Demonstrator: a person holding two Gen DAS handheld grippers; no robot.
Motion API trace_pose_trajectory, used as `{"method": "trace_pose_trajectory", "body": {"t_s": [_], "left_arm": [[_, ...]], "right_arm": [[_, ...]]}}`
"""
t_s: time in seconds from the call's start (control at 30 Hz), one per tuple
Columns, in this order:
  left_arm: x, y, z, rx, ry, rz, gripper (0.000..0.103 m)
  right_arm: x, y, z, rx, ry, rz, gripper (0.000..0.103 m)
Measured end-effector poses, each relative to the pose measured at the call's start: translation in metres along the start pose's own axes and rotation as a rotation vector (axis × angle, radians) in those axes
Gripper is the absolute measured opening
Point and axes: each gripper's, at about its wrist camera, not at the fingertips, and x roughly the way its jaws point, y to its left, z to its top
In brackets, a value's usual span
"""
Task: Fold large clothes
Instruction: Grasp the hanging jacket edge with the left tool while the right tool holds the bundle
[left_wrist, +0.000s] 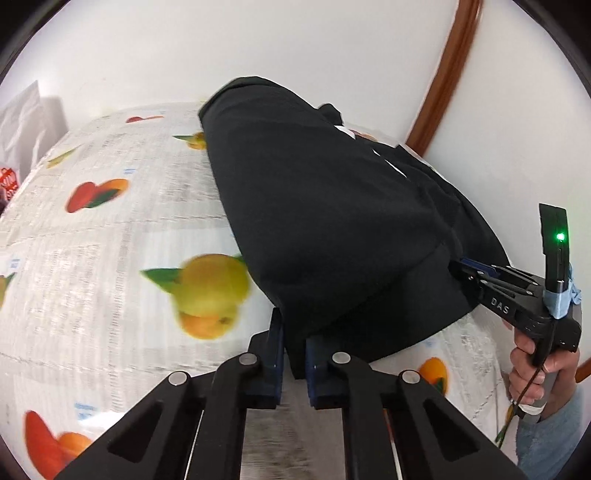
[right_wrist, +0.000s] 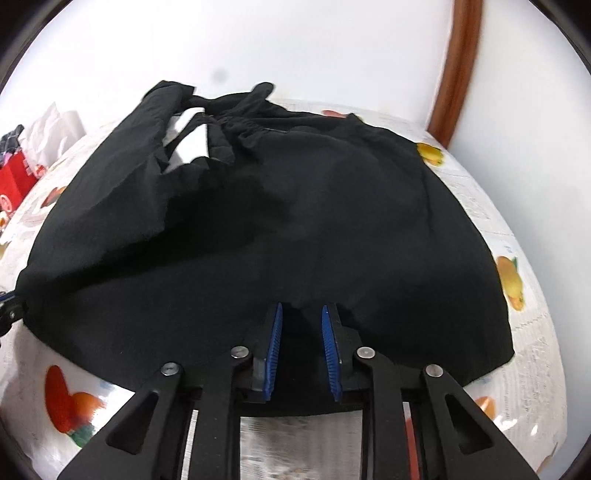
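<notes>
A black garment (left_wrist: 325, 206) lies spread on a table covered by a white fruit-print cloth (left_wrist: 110, 240). My left gripper (left_wrist: 293, 328) is shut on the garment's near corner, and black fabric fills the gap between its pads. In the left wrist view my right gripper (left_wrist: 456, 264) bites the same near edge further right, held by a person's hand (left_wrist: 535, 354). The right wrist view shows the garment (right_wrist: 295, 221) wide and wrinkled, with a drawstring waistband at the far side. There my right gripper (right_wrist: 301, 306) is shut on a bunch of the near hem. The left gripper (right_wrist: 9, 306) shows at the far left edge.
A white wall stands behind the table, with a brown wooden frame (left_wrist: 443, 74) at the right. A red box (right_wrist: 14, 181) and crumpled white paper (right_wrist: 55, 122) sit past the table's left end. Bare tablecloth (right_wrist: 524, 206) shows on both sides of the garment.
</notes>
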Motion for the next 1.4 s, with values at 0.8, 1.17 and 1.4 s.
{"method": "trace_pose_trajectory", "body": {"t_s": [0.8,1.17,1.4], "left_arm": [[-0.04,0.096,-0.014,-0.124,0.0,-0.022,0.059],[-0.011,0.066,0.0,-0.018,0.021,0.009,0.078],[0.0,0.053,0.005,0.045,0.033,0.095,0.081]], "right_arm": [[-0.043,0.113,0.05,-0.205,-0.099,0.34,0.068],[0.013,0.138,0.084,-0.071,0.0,0.451,0.068],[0.024,0.157,0.088,-0.142,0.0,0.483,0.034]]}}
